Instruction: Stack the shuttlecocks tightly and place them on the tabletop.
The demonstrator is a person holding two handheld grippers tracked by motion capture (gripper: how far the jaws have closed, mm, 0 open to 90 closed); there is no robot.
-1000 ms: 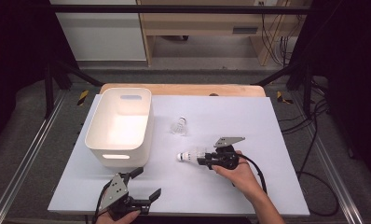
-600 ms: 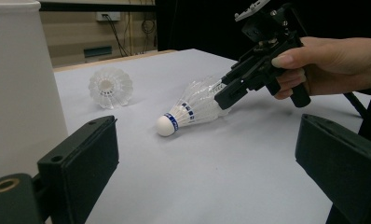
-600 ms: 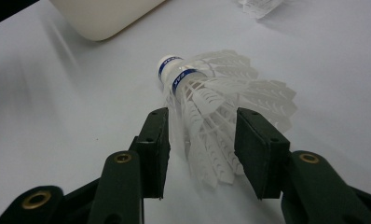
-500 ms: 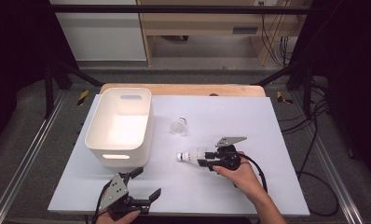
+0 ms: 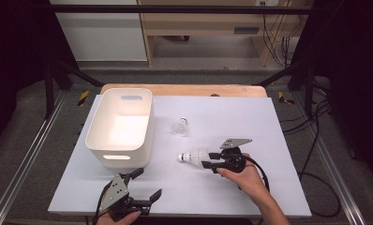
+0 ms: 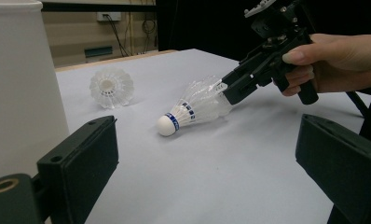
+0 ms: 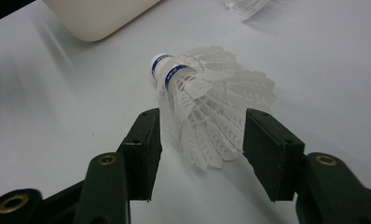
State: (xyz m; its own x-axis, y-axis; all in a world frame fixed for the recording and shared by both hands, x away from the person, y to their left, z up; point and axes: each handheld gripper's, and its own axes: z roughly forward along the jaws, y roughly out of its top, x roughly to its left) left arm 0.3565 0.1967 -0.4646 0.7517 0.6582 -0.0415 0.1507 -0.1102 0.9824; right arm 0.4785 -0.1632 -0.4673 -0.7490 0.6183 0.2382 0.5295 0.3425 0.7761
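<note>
a shuttlecock (image 5: pixel 192 156) lies on its side at the lower middle of the high view on the white table (image 5: pixel 269 122), its cork tip pointing toward the tub (image 5: pixel 120 126) at centre left. the right gripper (image 5: pixel 212 160) has its jaws set on either side of the feather skirt; in the right gripper view the pads (image 7: pixel 144 140) look to be at the feathers' edges, partly closed, though whether they press or only bracket the skirt cannot be told. the shuttlecock is likely very light, and its thin feathers would bend or crack under a hard squeeze, so the firm cork and banded neck seem the safer hold. the left gripper (image 5: pixel 140 187) rests at the bottom of the high view, jaws wide apart and holding nothing. the left gripper view shows the cork tip touching the table with the skirt tilted upward, and a second shuttlecock (image 6: pixel 111 87) standing on its open end at upper left.
</note>
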